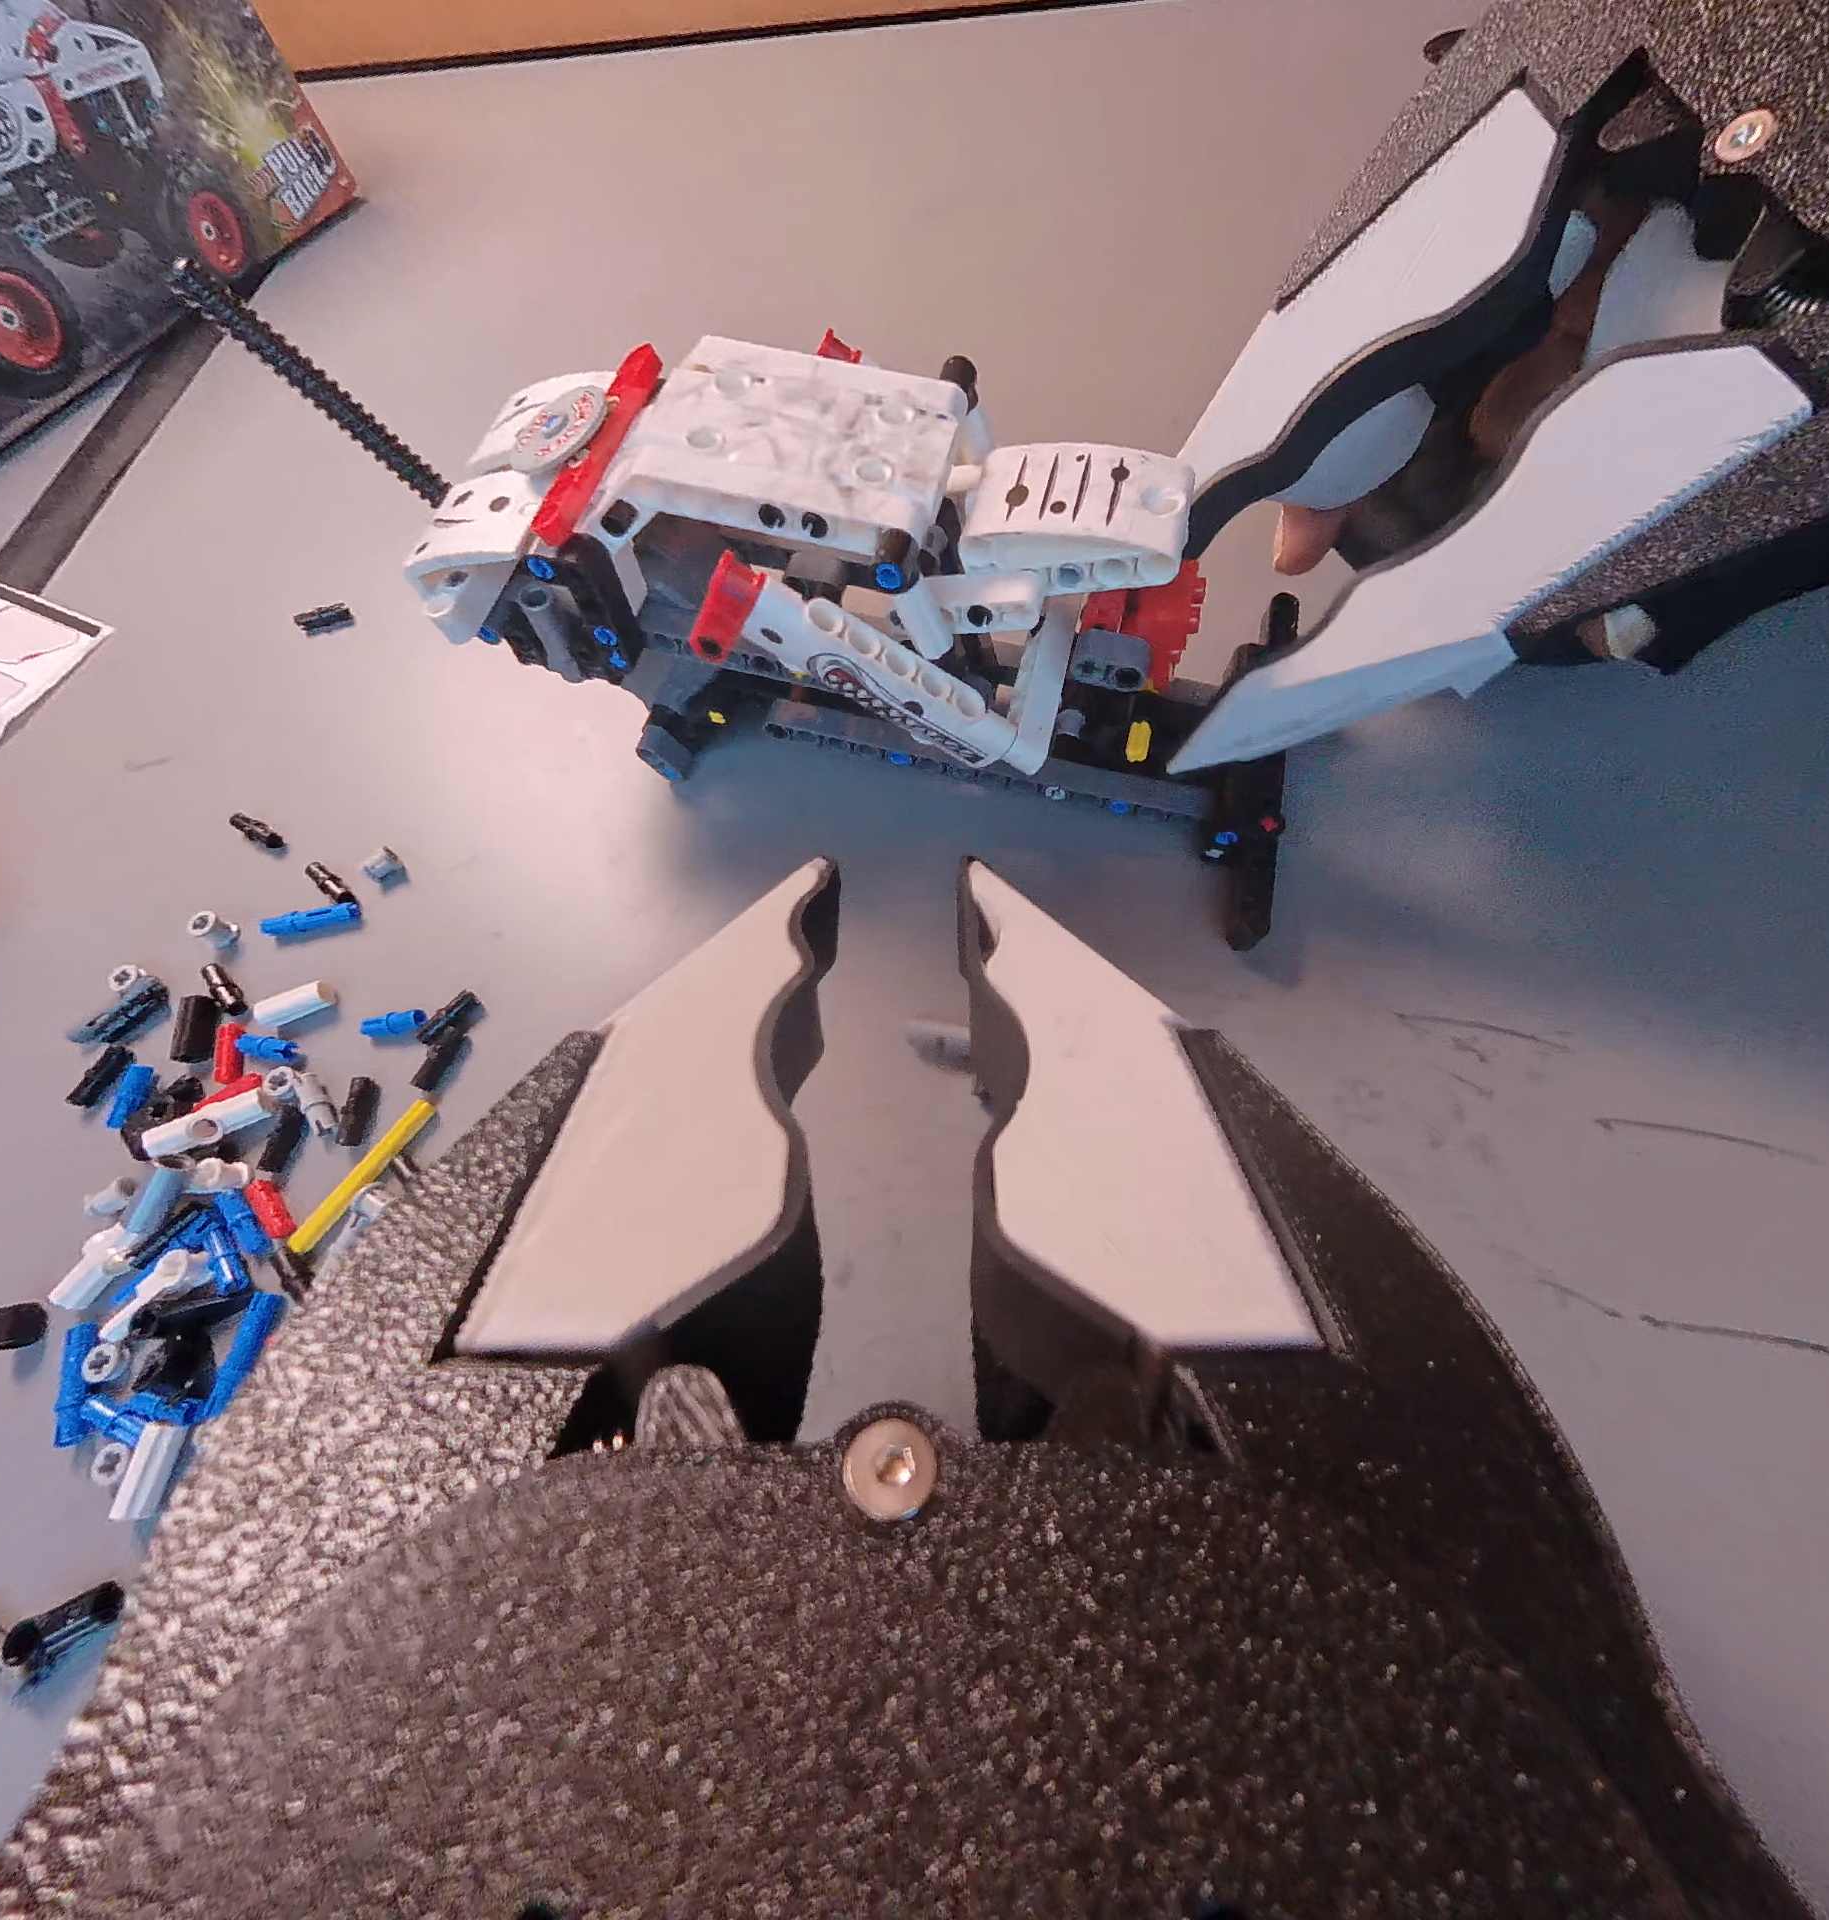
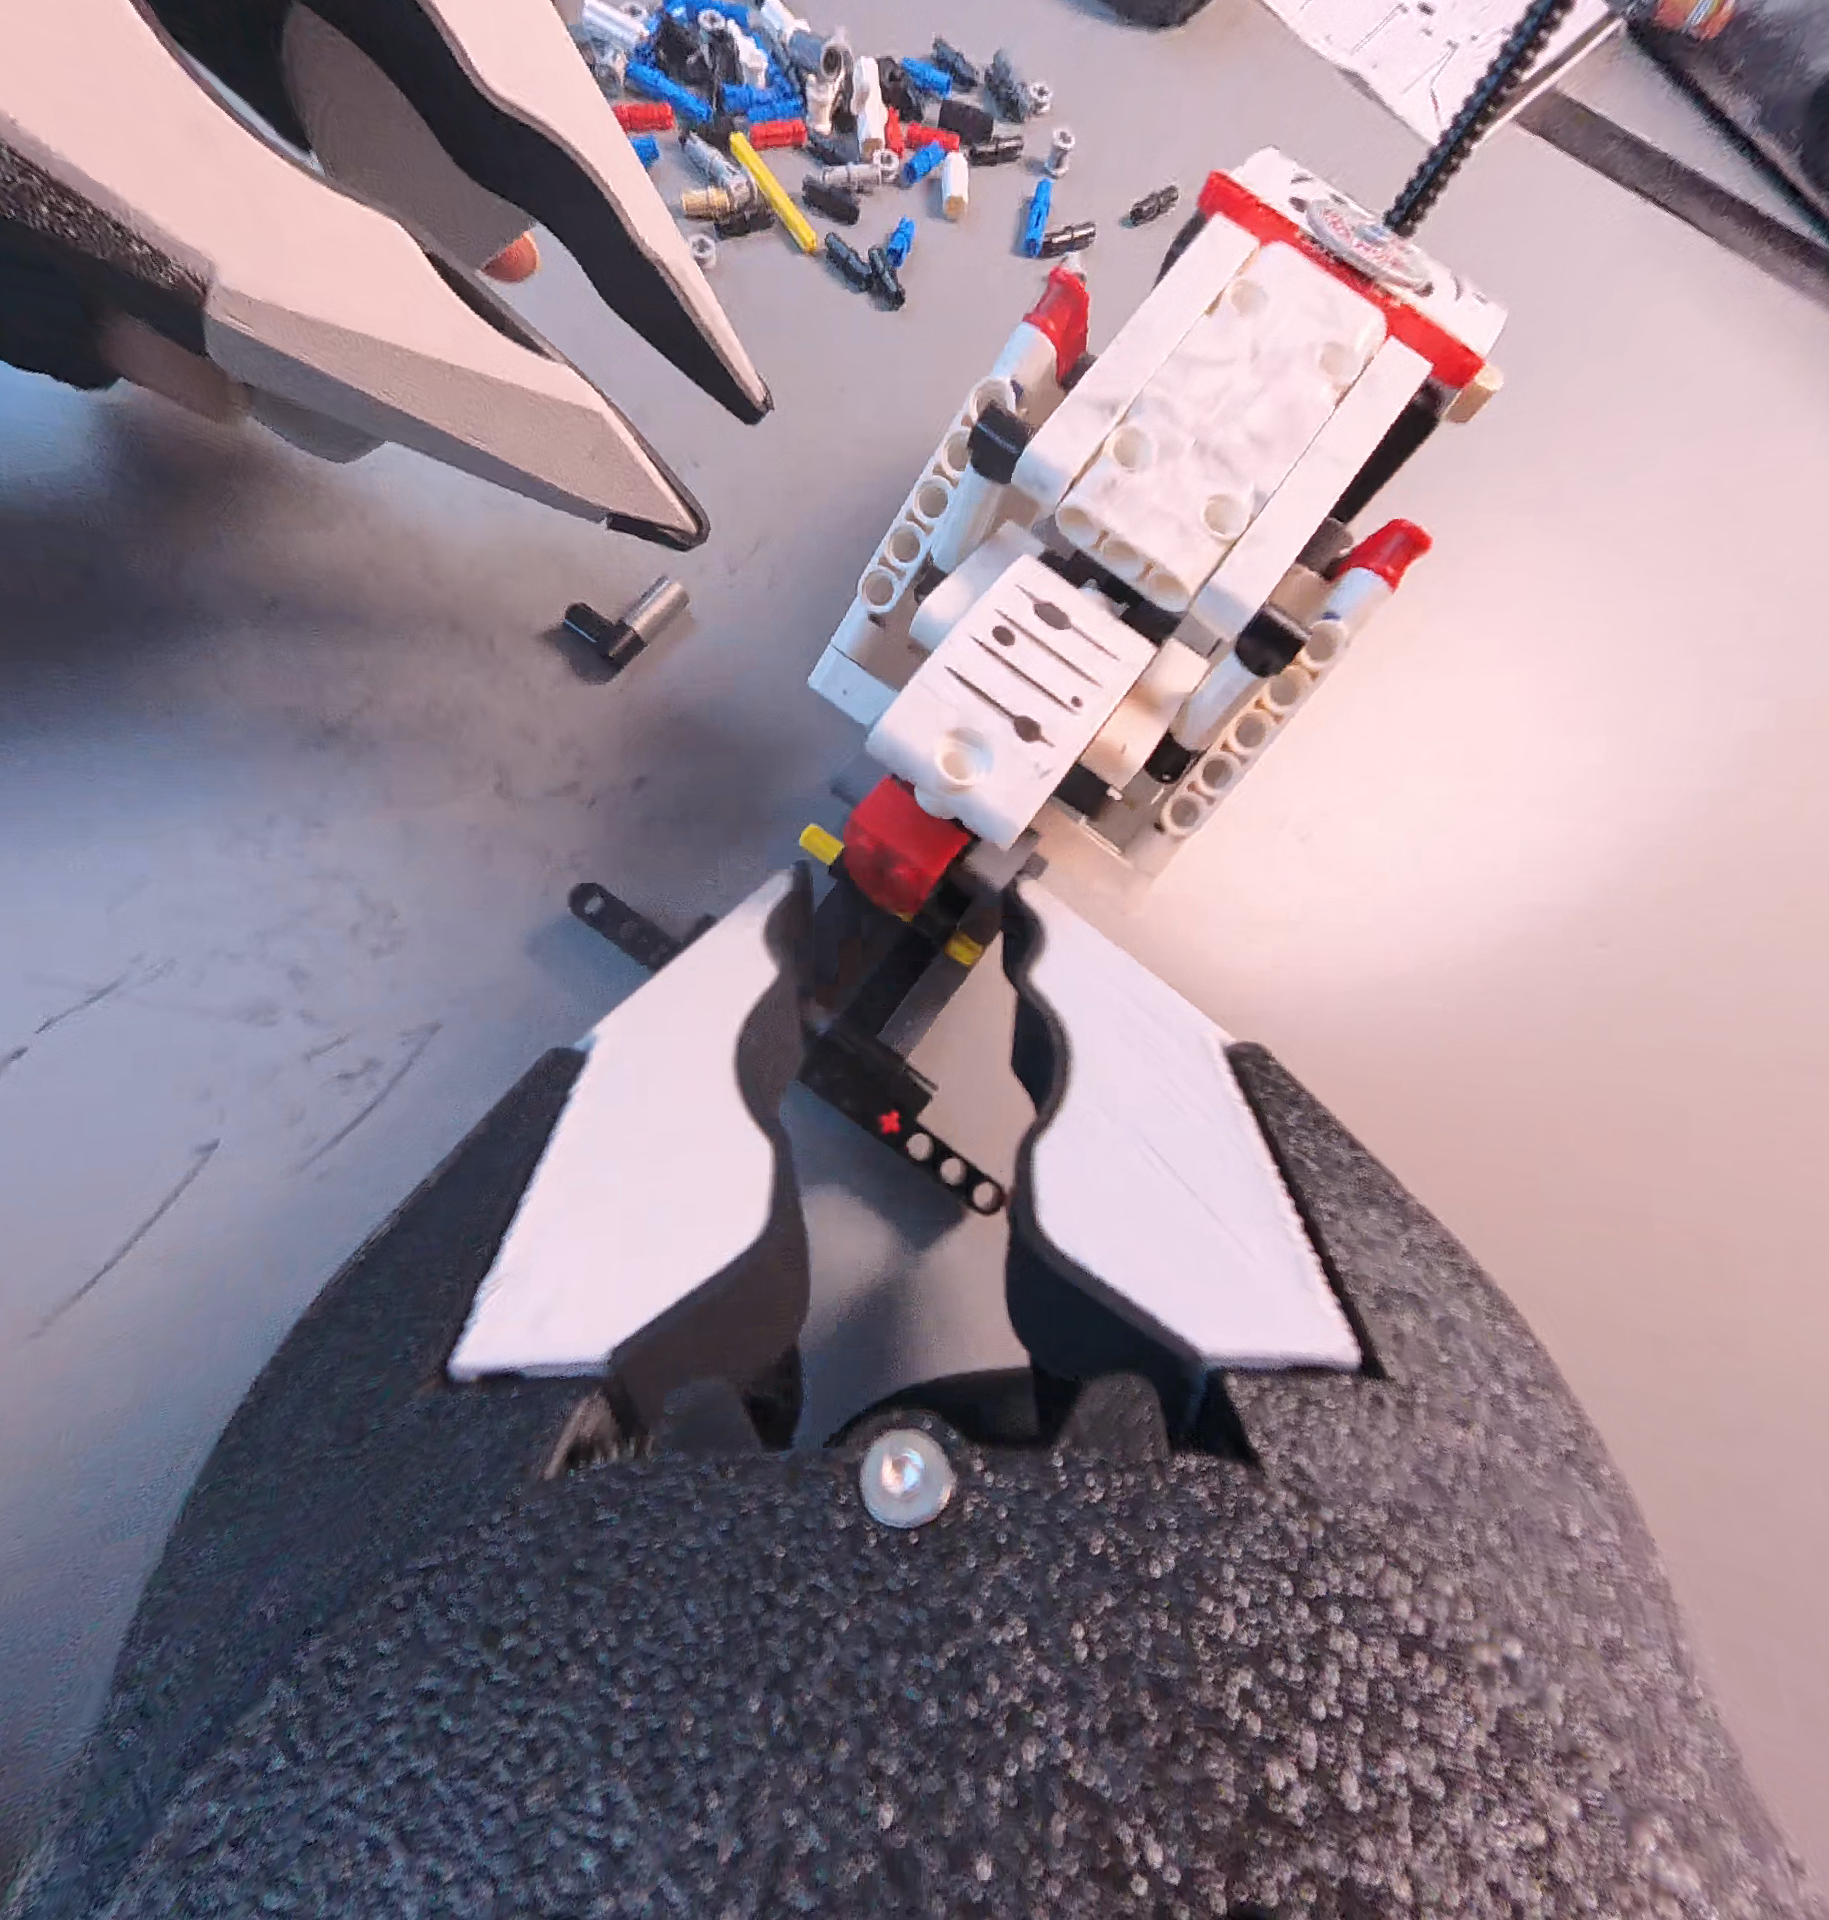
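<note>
White, red and black toy truck [image 1: 827, 582] on grey table [image 1: 1512, 935].

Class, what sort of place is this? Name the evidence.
Probably a hobby or workshop table: a half-built white, red and black brick vehicle, a pile of loose small plastic pins, and the printed kit box.

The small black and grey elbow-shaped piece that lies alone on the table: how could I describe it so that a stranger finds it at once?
Start from the white and red toy truck model on the grey table. Between it and the left gripper lies one black and grey elbow piece. Unlike the loose parts in the pile farther off, it lies alone and is bent at a right angle.
</note>
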